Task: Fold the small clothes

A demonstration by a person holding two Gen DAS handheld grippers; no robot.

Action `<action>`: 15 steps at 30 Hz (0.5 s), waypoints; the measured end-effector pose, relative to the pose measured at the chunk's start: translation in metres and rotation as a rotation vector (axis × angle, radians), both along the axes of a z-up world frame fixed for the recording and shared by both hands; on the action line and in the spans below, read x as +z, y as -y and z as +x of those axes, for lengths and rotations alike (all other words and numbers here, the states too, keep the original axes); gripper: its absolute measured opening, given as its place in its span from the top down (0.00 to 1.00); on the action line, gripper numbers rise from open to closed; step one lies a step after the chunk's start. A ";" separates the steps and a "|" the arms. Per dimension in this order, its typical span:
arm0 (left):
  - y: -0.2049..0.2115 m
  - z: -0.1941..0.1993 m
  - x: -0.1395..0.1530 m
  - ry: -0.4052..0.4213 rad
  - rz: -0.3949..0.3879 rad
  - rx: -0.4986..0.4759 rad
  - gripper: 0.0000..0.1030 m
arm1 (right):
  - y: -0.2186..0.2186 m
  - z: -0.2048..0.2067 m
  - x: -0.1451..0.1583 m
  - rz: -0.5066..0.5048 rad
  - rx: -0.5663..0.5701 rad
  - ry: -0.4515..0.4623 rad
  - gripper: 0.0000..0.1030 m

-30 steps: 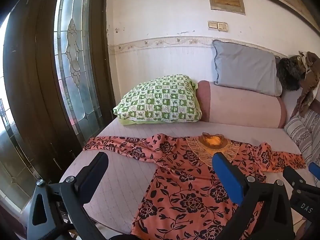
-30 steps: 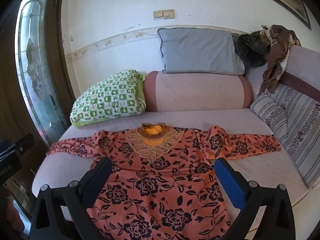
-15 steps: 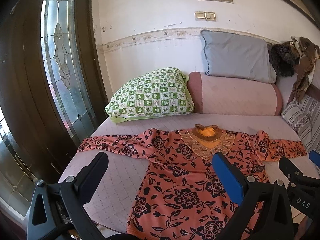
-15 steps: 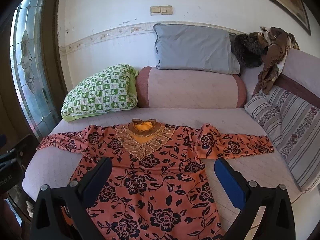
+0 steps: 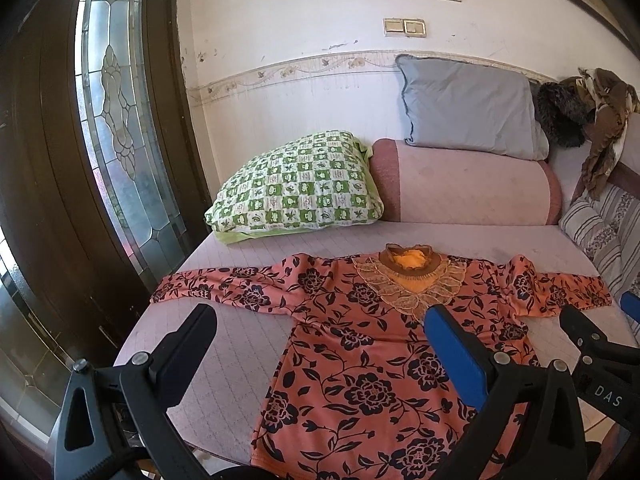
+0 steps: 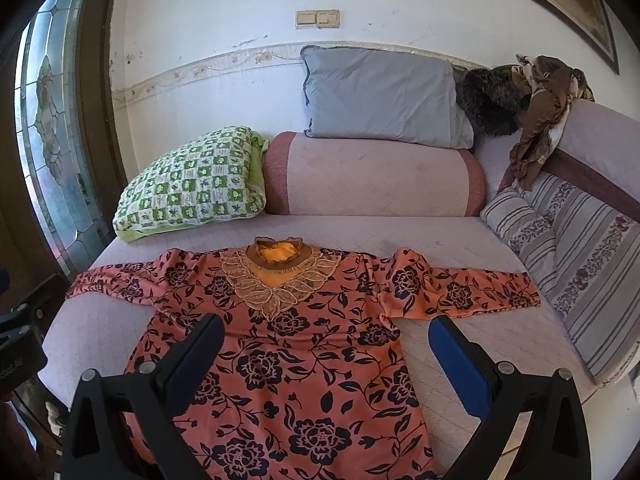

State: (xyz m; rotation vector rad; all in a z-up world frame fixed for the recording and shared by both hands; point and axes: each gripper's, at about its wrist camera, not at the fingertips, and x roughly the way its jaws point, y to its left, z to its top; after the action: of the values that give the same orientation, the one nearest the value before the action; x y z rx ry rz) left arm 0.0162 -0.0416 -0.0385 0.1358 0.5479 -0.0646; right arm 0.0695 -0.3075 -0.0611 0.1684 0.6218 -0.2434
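Right wrist view: both tools gape empty; ahead of the right tool [image 6: 326, 336], the floral blouse [image 6: 304, 344] looks limp and light, so pinch a sleeve cuff.

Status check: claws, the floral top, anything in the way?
Left claw open, empty. Right claw open, empty. Orange long-sleeved top with black flowers flat on the pink quilted bed, sleeves spread, unfolded. Nothing on it.

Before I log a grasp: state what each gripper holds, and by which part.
Nothing is held. The left gripper and right gripper are both open above the floral blouse, which lies flat on the daybed.
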 end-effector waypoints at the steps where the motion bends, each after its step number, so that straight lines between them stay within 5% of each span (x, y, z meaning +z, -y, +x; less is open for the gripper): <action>1: 0.000 0.000 0.000 0.001 0.000 -0.001 0.00 | 0.000 0.000 0.000 -0.001 -0.001 0.000 0.00; 15: 0.015 0.031 -0.015 -0.039 0.022 -0.018 0.00 | 0.009 0.024 -0.018 -0.011 -0.020 -0.053 0.00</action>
State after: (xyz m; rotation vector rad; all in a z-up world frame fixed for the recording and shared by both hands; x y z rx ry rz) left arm 0.0475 -0.0564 -0.0537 0.1616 0.5860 -0.0787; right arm 0.0933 -0.3163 -0.0795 0.1577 0.6710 -0.2713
